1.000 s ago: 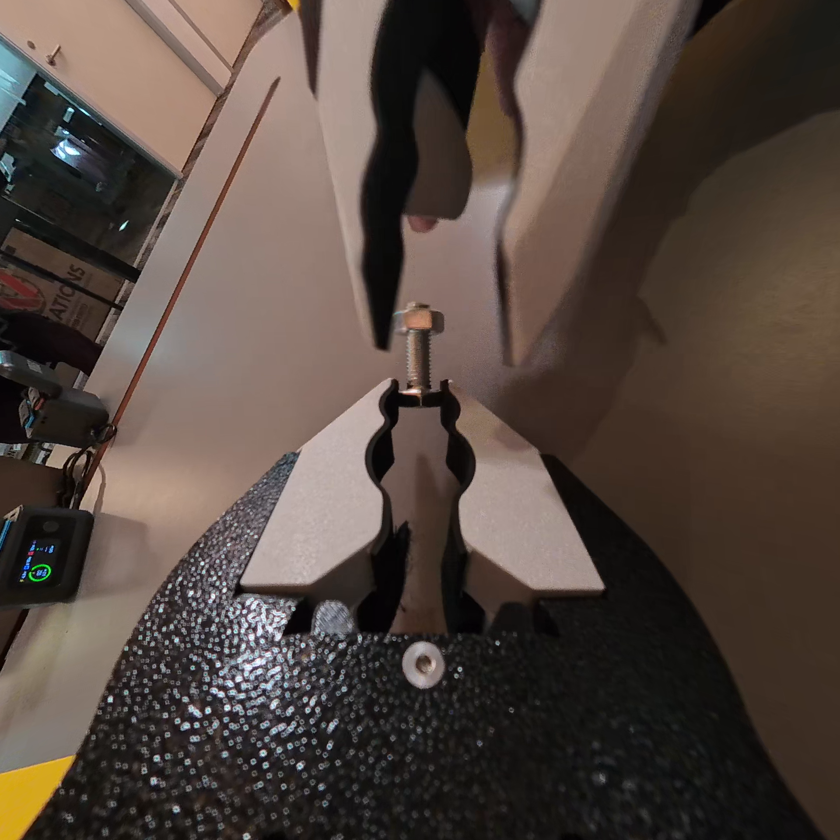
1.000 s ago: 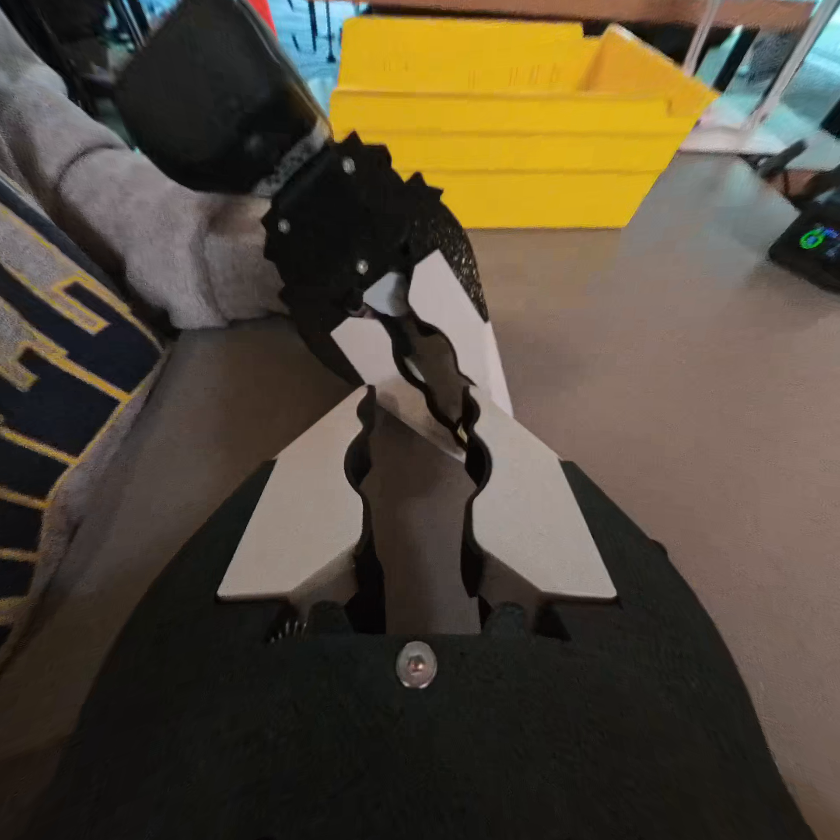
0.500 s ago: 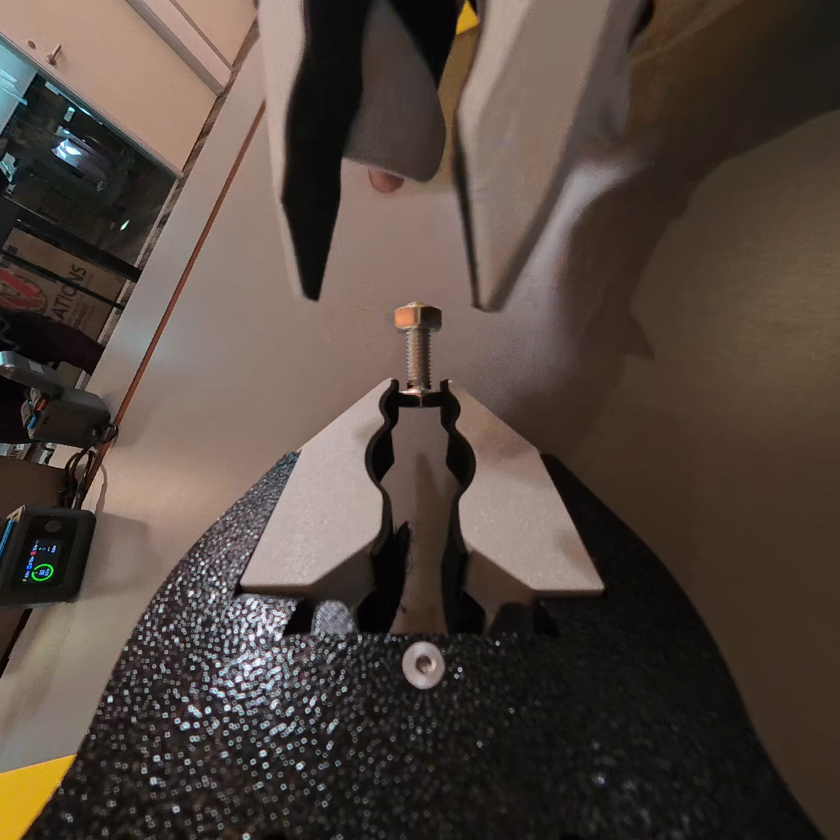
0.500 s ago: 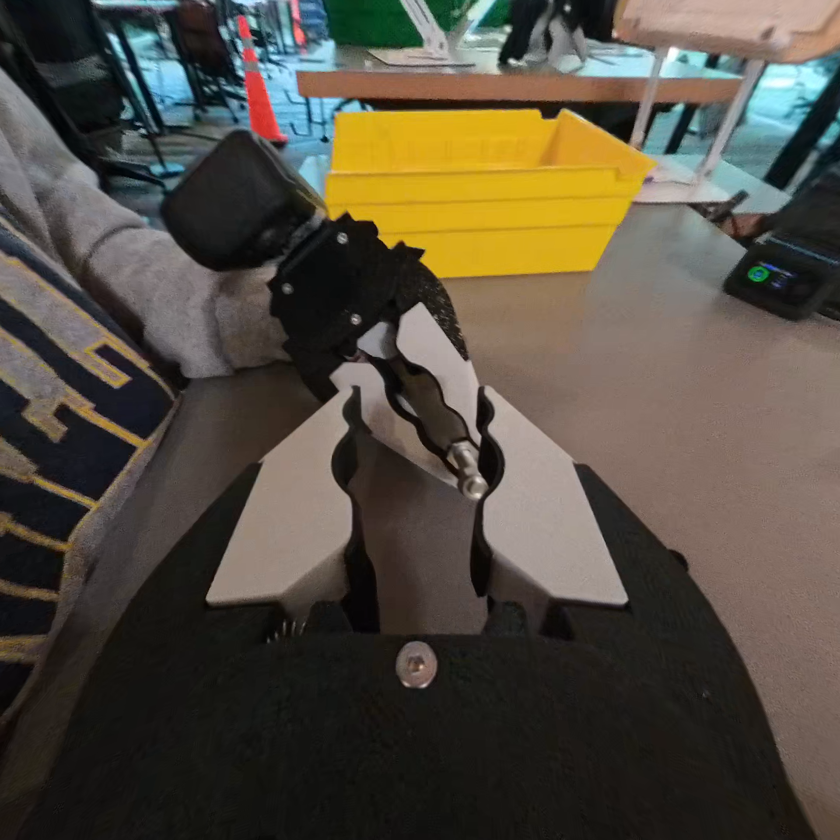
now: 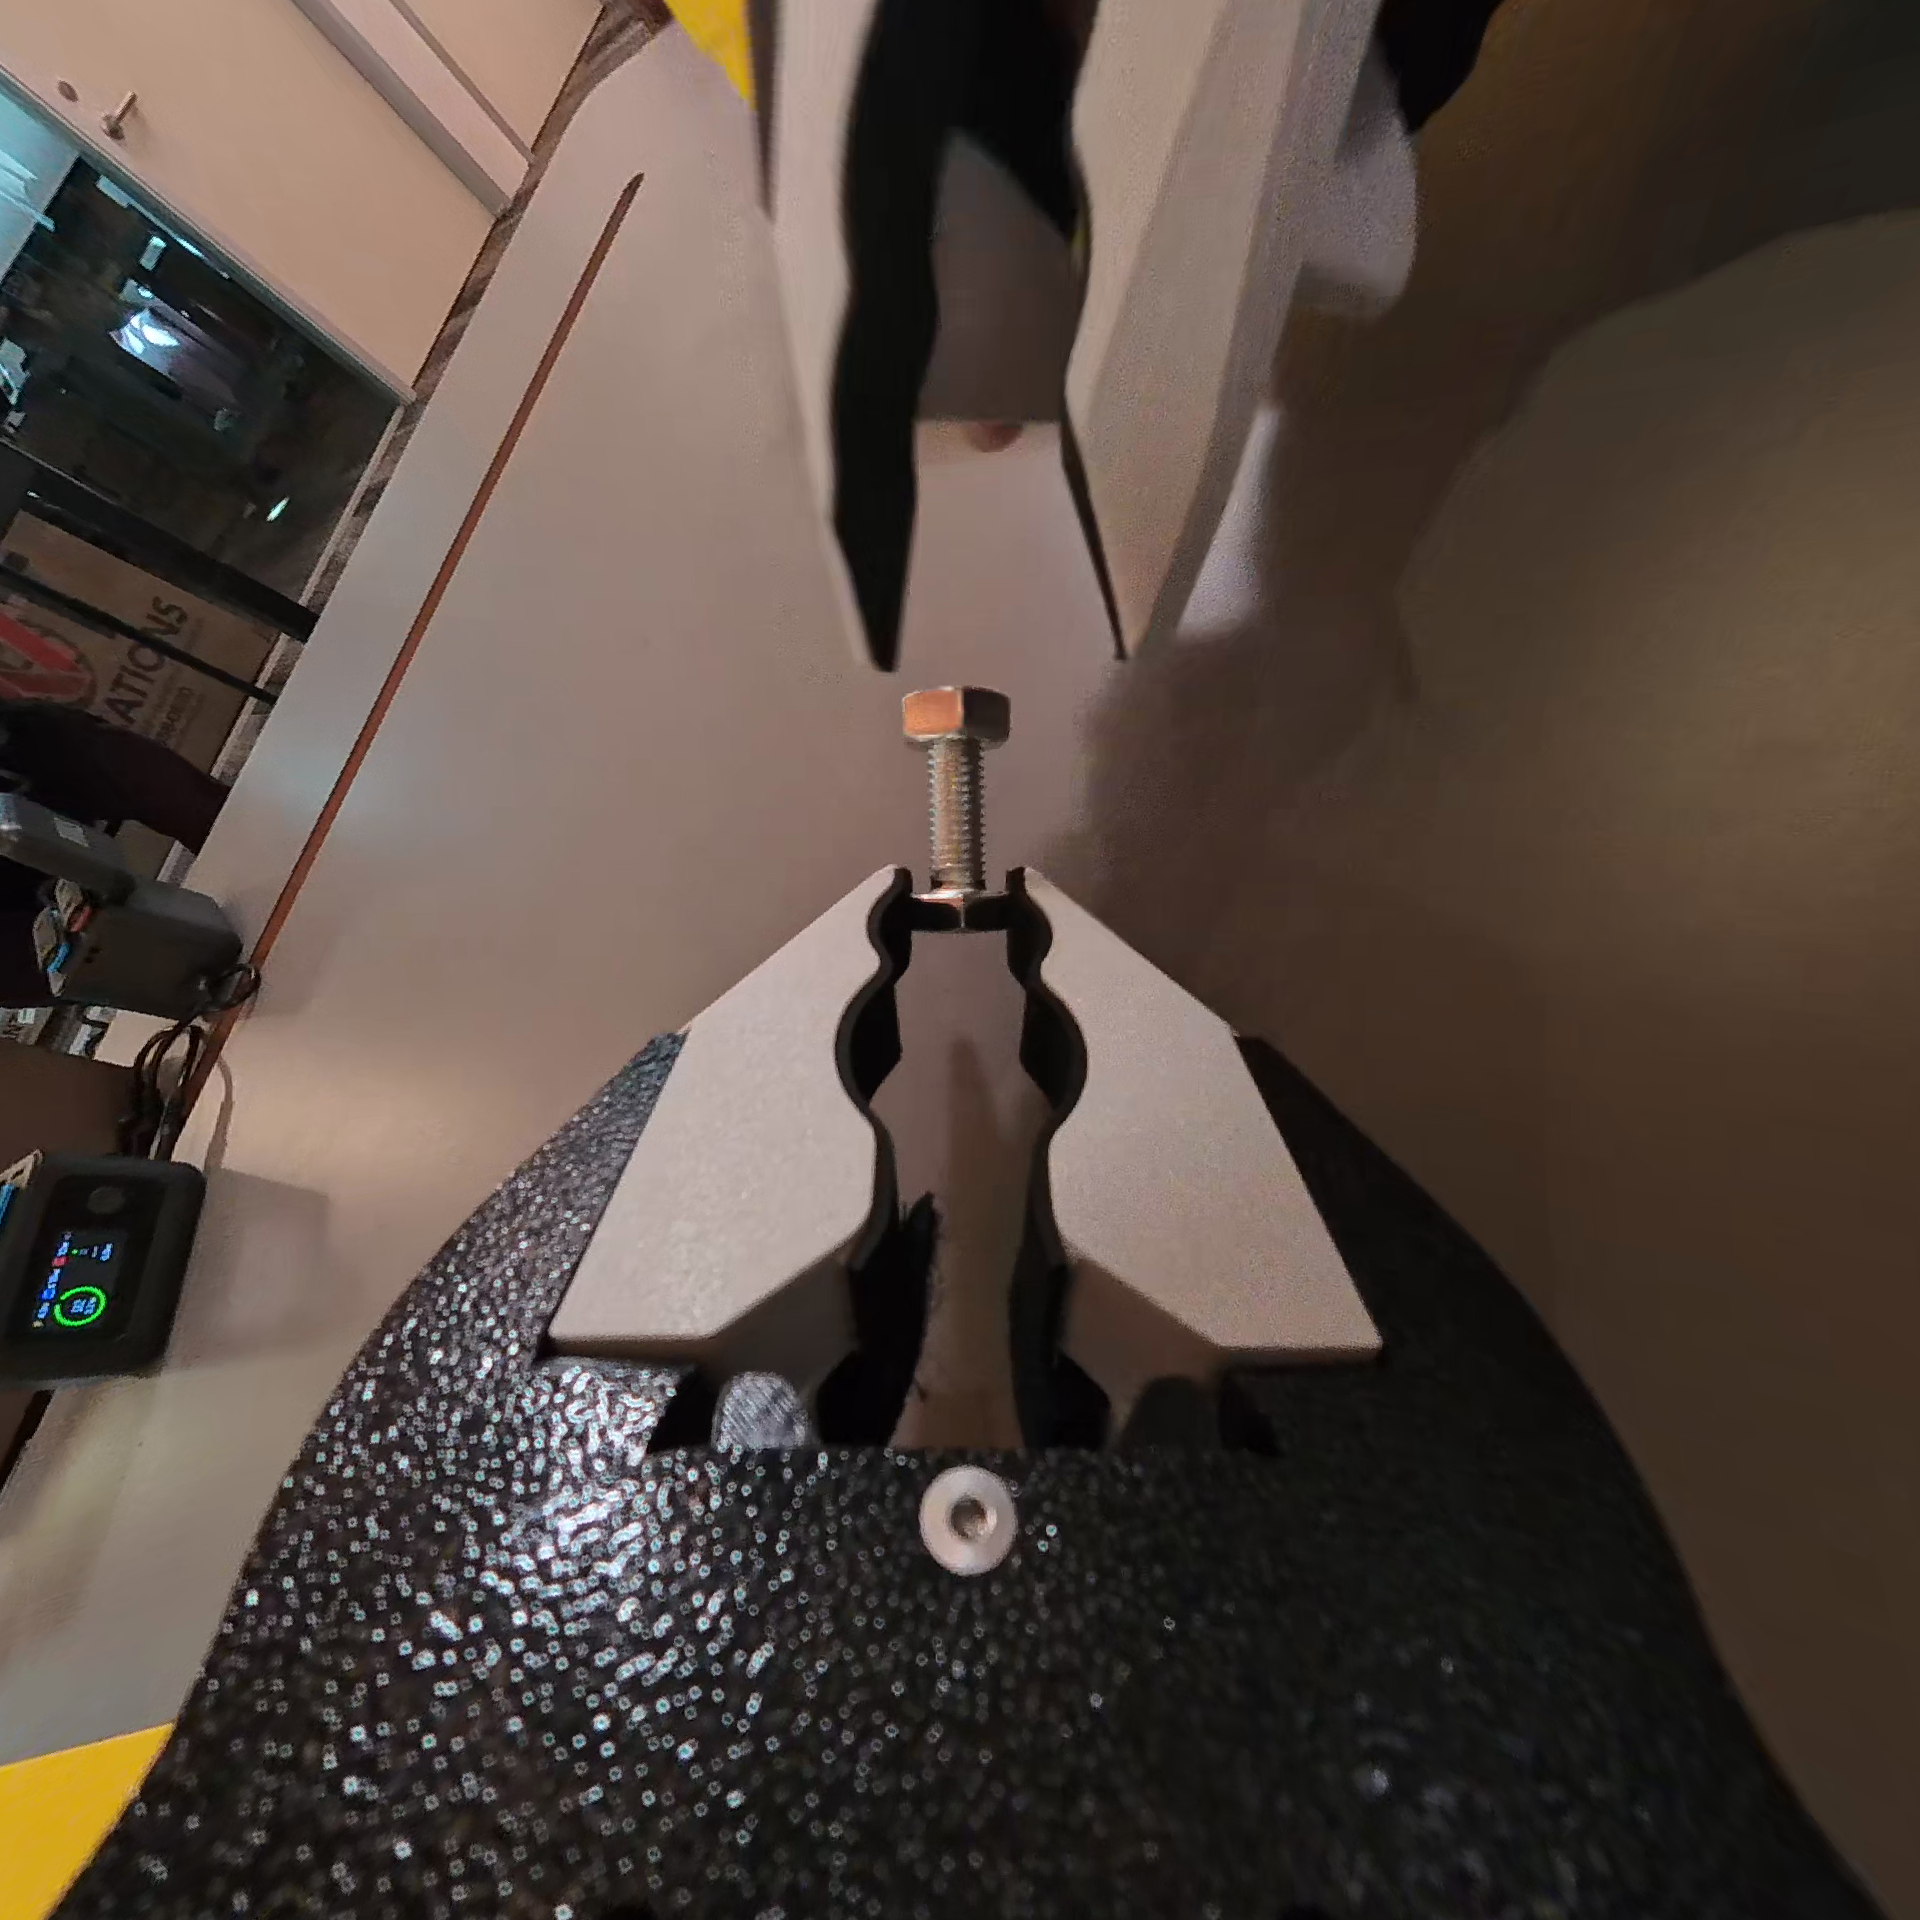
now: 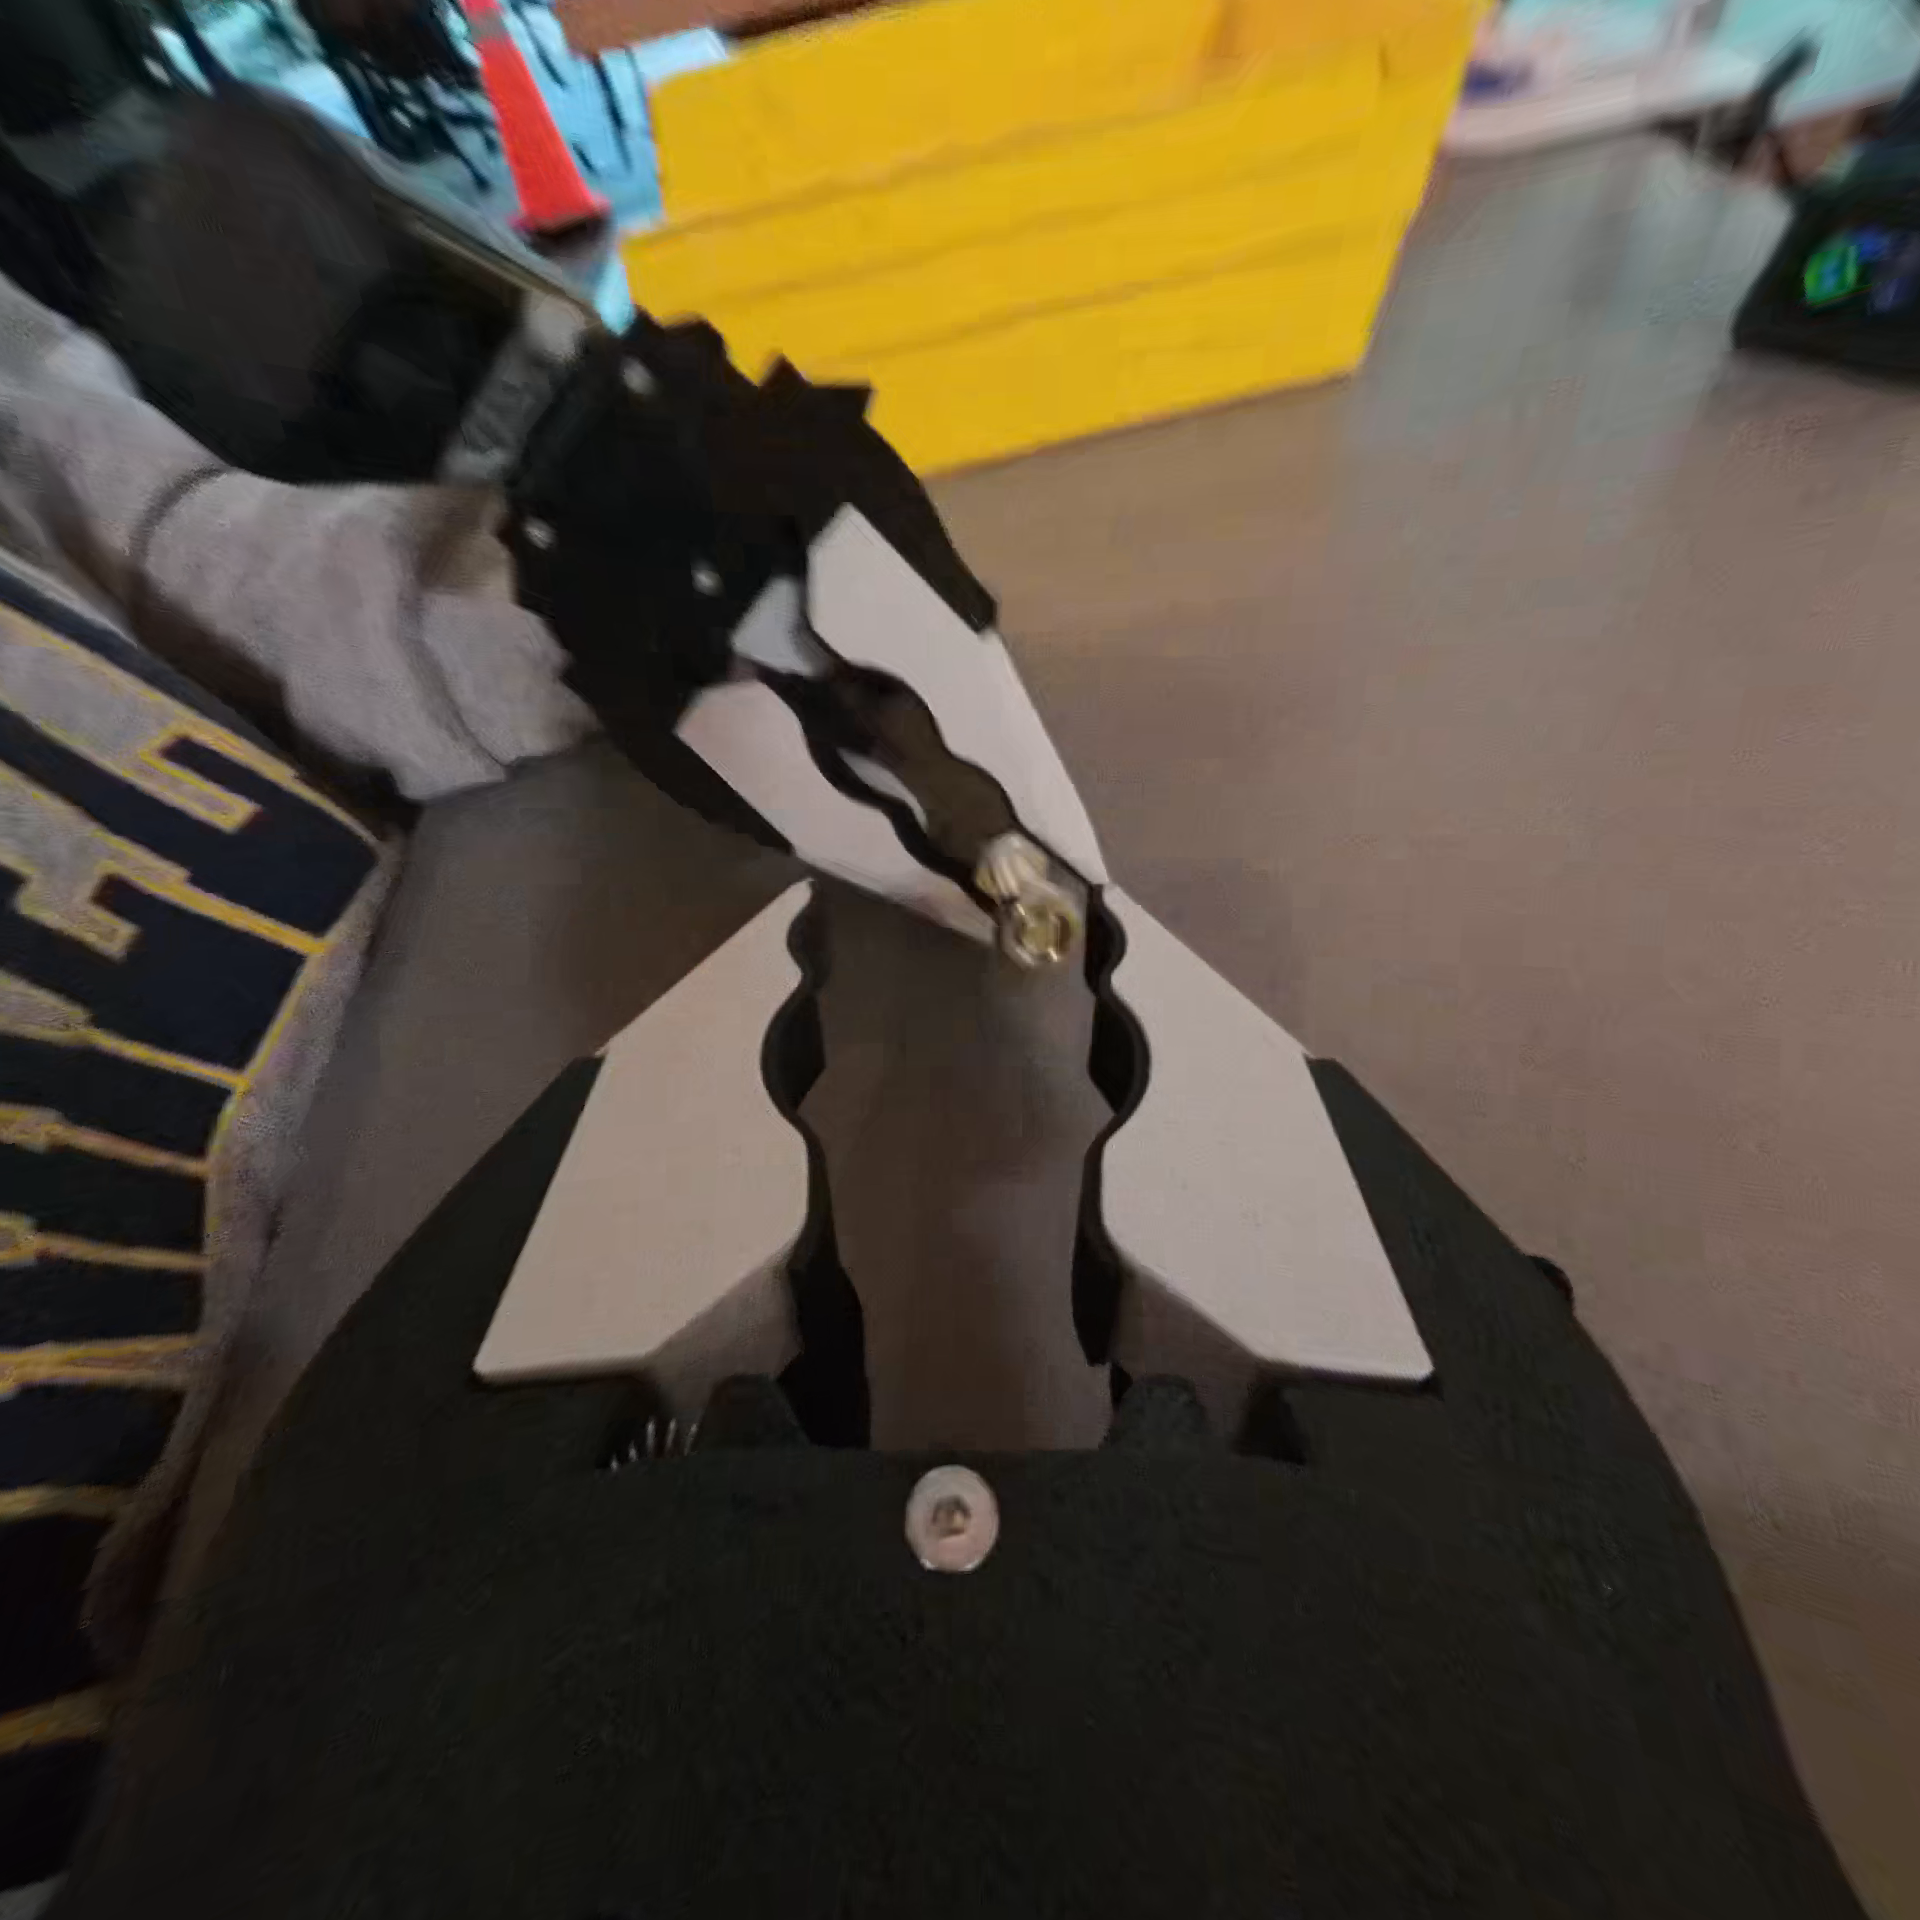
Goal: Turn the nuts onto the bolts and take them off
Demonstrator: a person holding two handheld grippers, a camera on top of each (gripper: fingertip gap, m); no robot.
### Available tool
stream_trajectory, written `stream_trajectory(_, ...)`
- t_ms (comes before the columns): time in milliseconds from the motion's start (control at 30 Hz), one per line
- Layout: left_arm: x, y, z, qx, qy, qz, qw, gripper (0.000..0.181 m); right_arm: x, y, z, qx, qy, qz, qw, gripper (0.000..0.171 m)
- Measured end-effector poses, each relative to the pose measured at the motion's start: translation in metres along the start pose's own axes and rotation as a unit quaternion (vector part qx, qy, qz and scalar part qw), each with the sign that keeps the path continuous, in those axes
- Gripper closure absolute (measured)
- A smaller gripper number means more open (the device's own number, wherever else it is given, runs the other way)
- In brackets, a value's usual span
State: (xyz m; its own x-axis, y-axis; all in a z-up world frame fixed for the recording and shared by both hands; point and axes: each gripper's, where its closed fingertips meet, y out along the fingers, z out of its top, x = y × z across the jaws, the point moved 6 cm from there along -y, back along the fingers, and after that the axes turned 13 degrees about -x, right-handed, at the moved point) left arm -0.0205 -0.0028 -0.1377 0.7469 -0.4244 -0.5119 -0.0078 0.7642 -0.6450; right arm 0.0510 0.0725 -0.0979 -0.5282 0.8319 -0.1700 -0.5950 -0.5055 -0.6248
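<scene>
In the left wrist view, the left gripper (image 5: 956,902) has its fingers pinching the nut (image 5: 956,914) at the very tips. The bolt (image 5: 956,795) is threaded in this nut and sticks out forward, away from the camera, with its hexagonal head at the far end. I judge the nut is held still in this way so that the bolt can be turned by its head.

Just beyond the head, not touching it, hangs the right gripper (image 5: 1003,660). Its fingers are spread (wider than the head), probably to come around it for the next turn.

In the right wrist view the bolt head sits close to the right finger (image 6: 1226,1122), a little off centre. A sleeve (image 6: 343,613) is behind the left gripper. Farther on the table (image 6: 1507,779) stand a yellow bin (image 6: 1039,260) and a small black device (image 6: 1849,281).
</scene>
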Motion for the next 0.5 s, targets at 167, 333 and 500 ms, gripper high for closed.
stream_trajectory(167,0.000,0.000,0.000,-0.001,0.002,-0.002,1.000,0.165,-0.003,0.018,-0.009,-0.056,0.004,0.011,0.998,0.121)
stream_trajectory(333,-0.001,0.000,0.000,-0.001,-0.003,-0.005,1.000,0.165,-0.035,0.008,0.025,0.066,-0.118,0.019,0.991,0.123)
stream_trajectory(500,-0.001,0.000,0.000,-0.001,-0.004,-0.002,1.000,0.165,0.005,0.008,-0.012,-0.063,0.010,-0.024,0.998,0.121)
